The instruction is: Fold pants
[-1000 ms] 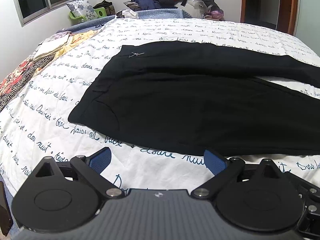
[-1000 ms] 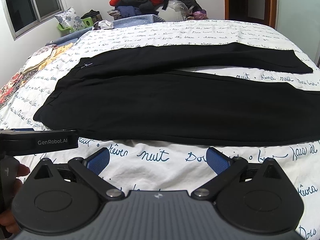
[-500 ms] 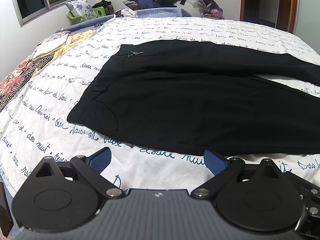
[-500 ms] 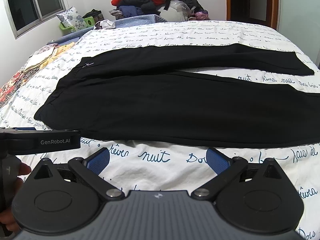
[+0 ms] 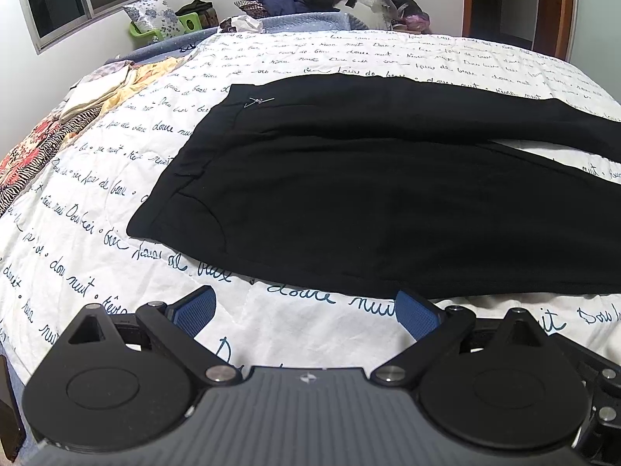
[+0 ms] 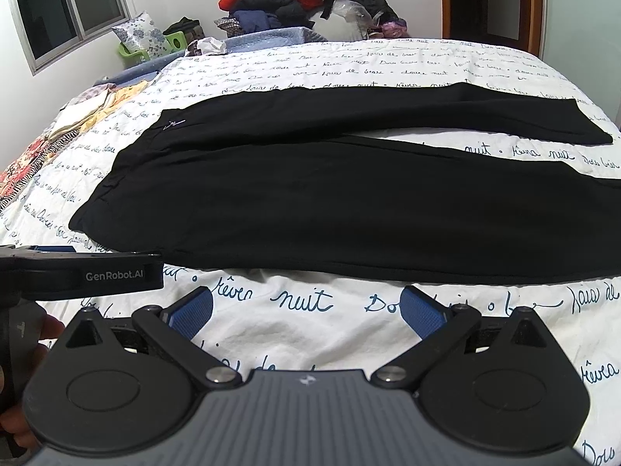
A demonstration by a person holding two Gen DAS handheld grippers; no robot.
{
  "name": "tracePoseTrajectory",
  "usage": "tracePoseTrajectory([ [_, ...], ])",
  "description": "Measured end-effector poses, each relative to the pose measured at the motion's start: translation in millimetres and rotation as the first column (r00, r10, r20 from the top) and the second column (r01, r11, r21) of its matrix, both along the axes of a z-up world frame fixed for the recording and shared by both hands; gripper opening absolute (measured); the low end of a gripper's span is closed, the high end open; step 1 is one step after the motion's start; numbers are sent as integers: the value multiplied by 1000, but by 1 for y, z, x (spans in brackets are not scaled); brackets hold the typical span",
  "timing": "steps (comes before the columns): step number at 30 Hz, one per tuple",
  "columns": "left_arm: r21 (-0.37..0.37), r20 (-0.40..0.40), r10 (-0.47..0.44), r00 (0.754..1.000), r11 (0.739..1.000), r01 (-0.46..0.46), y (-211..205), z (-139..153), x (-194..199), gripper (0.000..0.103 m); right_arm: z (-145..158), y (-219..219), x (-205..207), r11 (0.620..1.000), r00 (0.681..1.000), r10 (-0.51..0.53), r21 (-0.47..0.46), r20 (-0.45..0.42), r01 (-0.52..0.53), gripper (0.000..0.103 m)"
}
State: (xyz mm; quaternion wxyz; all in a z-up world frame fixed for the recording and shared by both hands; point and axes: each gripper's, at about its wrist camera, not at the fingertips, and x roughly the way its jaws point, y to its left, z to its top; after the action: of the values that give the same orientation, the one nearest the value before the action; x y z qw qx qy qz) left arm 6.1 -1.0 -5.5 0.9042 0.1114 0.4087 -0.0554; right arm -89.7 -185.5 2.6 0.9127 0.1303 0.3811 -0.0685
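Observation:
Black pants lie flat on the bed, waistband to the left and both legs stretching right. The right wrist view shows the pants whole, the far leg ending near the right edge. My left gripper hovers open just short of the near hem, blue pads wide apart, nothing between them. My right gripper is open too, a little in front of the near leg's edge. The left gripper's body shows at the left of the right wrist view, with a hand behind it.
The white bedspread with blue script covers the bed. Folded patterned cloths lie along the left side. A heap of clothes sits beyond the far edge, a green basket by the window, a doorway at back right.
Both grippers have edged slightly forward and down toward the near edge of the pants. The pants have not moved and both grippers stay open.

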Motion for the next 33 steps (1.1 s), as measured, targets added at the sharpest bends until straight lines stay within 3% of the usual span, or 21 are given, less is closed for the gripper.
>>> tracePoseTrajectory([
  [26,-6,-4,-5,1000,1000,5,1,-1,1,99,0,2,1,1000,1000,13,0,6,-13,103],
  [30,1,5,-21,1000,1000,21,0,3,5,99,7,1,7,997,996,72,-7,42,-72,103],
  [33,2,18,-23,1000,1000,23,3,10,13,99,19,-2,16,986,981,161,-61,105,-155,103],
])
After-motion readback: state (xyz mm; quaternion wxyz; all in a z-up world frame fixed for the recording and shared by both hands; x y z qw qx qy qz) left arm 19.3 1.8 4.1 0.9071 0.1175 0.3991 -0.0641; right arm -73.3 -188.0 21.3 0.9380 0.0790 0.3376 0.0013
